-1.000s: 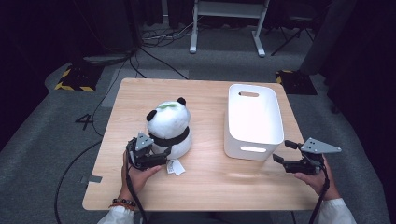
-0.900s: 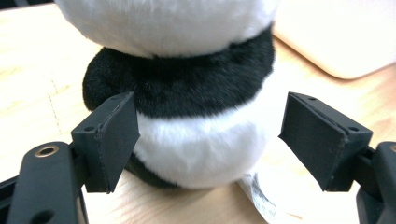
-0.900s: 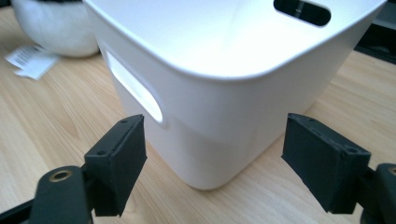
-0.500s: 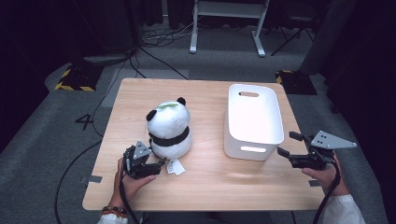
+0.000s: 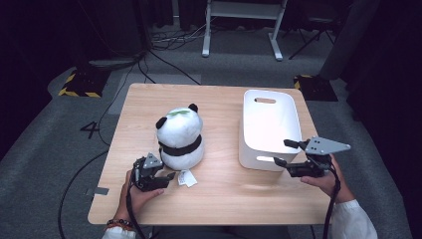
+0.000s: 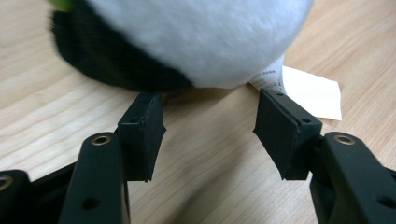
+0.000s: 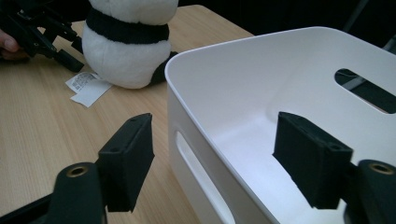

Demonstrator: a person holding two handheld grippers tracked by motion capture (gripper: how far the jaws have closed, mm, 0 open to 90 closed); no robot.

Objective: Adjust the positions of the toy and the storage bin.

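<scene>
Plush panda [image 5: 179, 137]: white, black ears, black band round the middle, green patch on top of the head. Paper tag [image 5: 187, 178]: white, fine dark print. Bin [image 5: 271, 127]: plain white. Tabletop [image 5: 219, 199]: pale wood grain. Both grippers' jaws: matt black.

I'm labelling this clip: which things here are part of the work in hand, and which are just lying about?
In the work:
- plush panda, the left gripper at its base
- white bin, the right gripper at its near end

Lying about:
- metal stand behind the table
- floor cables
</scene>
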